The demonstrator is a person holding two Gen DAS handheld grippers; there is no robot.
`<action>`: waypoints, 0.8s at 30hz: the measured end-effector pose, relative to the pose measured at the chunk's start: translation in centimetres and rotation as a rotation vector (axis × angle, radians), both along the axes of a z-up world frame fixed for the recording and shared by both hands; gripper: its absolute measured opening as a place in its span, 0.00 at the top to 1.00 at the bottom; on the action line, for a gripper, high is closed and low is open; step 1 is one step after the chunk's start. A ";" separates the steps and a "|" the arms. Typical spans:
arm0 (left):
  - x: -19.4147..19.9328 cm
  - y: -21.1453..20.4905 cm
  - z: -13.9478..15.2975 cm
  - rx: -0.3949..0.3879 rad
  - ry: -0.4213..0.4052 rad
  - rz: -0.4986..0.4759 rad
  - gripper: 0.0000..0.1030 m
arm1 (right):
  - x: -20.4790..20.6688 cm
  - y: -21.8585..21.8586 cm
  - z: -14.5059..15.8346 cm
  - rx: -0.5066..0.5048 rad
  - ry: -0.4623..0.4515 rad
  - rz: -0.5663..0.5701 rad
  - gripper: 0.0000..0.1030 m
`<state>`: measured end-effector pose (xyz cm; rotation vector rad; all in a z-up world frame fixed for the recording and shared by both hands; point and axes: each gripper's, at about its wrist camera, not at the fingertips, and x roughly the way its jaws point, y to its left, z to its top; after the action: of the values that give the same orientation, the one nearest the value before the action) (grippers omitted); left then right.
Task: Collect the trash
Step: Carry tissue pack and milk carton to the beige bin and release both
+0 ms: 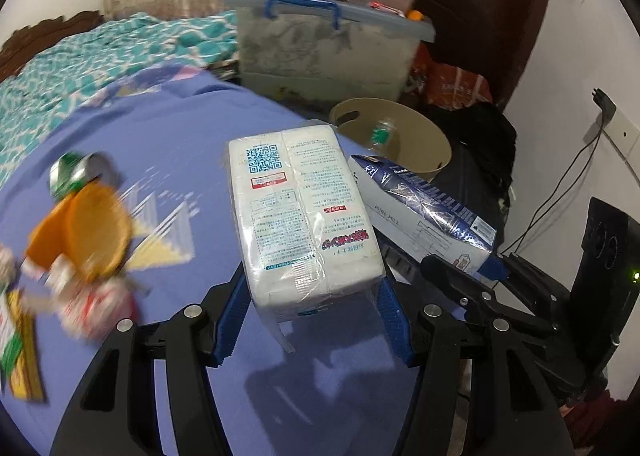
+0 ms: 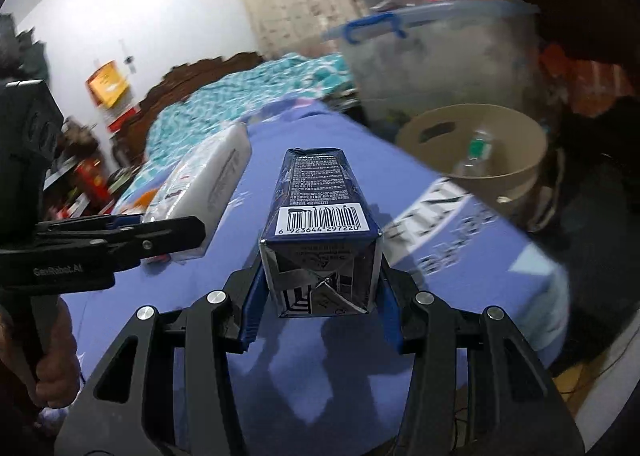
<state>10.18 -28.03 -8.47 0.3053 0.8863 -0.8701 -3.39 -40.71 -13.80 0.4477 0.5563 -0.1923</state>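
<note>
My left gripper [image 1: 310,296] is shut on a white tissue pack [image 1: 304,211] wrapped in clear plastic, held above the purple cloth [image 1: 180,127]. My right gripper [image 2: 320,296] is shut on a dark blue milk carton [image 2: 320,223], barcode side up; the same milk carton [image 1: 424,207] shows to the right in the left wrist view. A beige bin [image 1: 424,143] stands beyond the table edge with a plastic bottle [image 1: 382,133] inside. The beige bin [image 2: 480,135] lies ahead and to the right of the carton. The tissue pack [image 2: 204,175] appears at left.
A green can [image 1: 76,171], orange peel [image 1: 92,232] and crumpled wrappers [image 1: 92,304] lie on the cloth at left. A clear storage box [image 1: 328,51] with a blue lid stands behind the bin. A bed with teal bedding [image 1: 80,59] is beyond. A cable [image 1: 560,191] hangs from the right wall.
</note>
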 end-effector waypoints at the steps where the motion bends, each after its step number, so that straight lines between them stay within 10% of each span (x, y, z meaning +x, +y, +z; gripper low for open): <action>1: 0.5 -1.8 -0.1 0.007 0.005 -0.029 0.45 | 0.0 -1.1 0.0 0.009 0.003 -0.027 0.52; 16: 7.4 -21.1 -3.6 0.135 0.049 -0.237 0.36 | 4.9 -16.1 -2.0 0.132 0.130 -0.348 0.48; 18: 8.1 -21.8 -3.9 0.158 0.049 -0.207 0.23 | 4.9 -17.4 -2.5 0.187 0.111 -0.366 0.31; 24: 9.0 -18.1 -2.4 0.116 0.002 -0.130 0.22 | 3.6 -15.3 -1.4 0.118 0.056 -0.396 0.31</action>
<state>19.16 -46.11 -10.83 0.4676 0.9280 -0.9406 0.22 -55.99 -15.24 0.6672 0.5313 -0.5544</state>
